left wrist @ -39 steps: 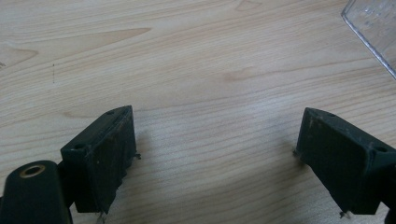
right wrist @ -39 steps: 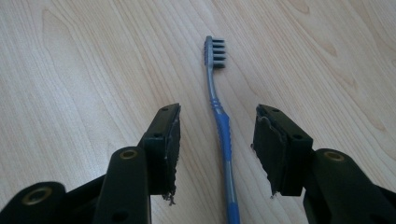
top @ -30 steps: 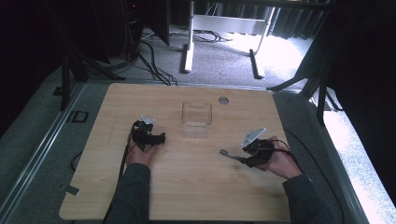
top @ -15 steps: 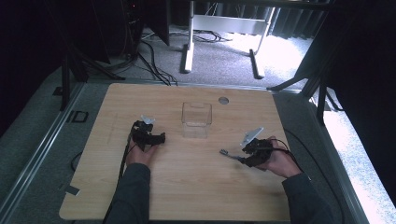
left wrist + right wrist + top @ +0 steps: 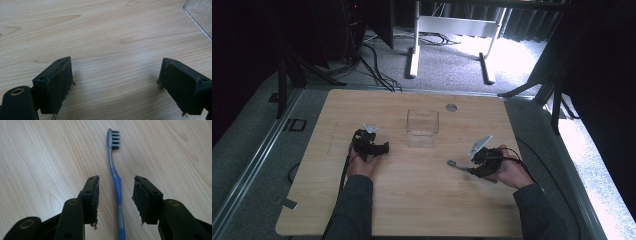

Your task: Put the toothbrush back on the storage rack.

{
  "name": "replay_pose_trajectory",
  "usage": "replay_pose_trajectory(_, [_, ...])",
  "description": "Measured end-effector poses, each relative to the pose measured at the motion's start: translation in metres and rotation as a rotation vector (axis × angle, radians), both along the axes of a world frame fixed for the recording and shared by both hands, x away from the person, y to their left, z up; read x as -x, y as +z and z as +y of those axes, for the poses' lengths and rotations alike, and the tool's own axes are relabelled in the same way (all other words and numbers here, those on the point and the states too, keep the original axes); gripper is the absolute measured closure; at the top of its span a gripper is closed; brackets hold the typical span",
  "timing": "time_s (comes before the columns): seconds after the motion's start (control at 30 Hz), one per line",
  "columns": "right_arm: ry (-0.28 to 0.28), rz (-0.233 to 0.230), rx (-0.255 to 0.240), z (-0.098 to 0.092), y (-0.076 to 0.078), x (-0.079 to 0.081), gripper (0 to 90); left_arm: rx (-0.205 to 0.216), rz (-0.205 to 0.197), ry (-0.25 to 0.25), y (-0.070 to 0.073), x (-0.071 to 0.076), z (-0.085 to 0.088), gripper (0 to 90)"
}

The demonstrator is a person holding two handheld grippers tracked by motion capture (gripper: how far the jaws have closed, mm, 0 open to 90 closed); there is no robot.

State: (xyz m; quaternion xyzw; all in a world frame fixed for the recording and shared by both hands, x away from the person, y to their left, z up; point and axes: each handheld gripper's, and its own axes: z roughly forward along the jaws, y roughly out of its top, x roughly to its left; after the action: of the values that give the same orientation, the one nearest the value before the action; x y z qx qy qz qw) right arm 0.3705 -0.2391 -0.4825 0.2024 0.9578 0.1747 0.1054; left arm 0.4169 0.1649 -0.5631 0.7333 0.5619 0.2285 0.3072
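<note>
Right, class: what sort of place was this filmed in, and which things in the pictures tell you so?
Probably a lab or recording studio, not a home: a bare wooden table on grey carpet, dark curtains behind, loose cables on the floor, and handheld grippers with cameras.

No legible text, labels, brands or numbers anywhere: none on the toothbrush, the clear plastic box, the wooden table, or either gripper's black jaws.

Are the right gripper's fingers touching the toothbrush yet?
Apart. The right gripper view shows the toothbrush lying between the right gripper's open fingers, with bare wood visible on both sides of the handle.
</note>
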Motion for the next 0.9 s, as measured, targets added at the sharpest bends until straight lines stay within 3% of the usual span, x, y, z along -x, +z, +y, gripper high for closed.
replay_pose_trajectory(0.47, [-0.005,0.0,0.0,-0.0022,-0.0016,-0.0014,55.0,0.0,0.0,0.0,0.0,0.0,0.0,12.3])
replay_pose_trajectory(0.9, [0.003,0.037,0.038,0.0003,-0.0078,-0.0069,59.8,0.0,0.0,0.0,0.0,0.0,0.0,12.3])
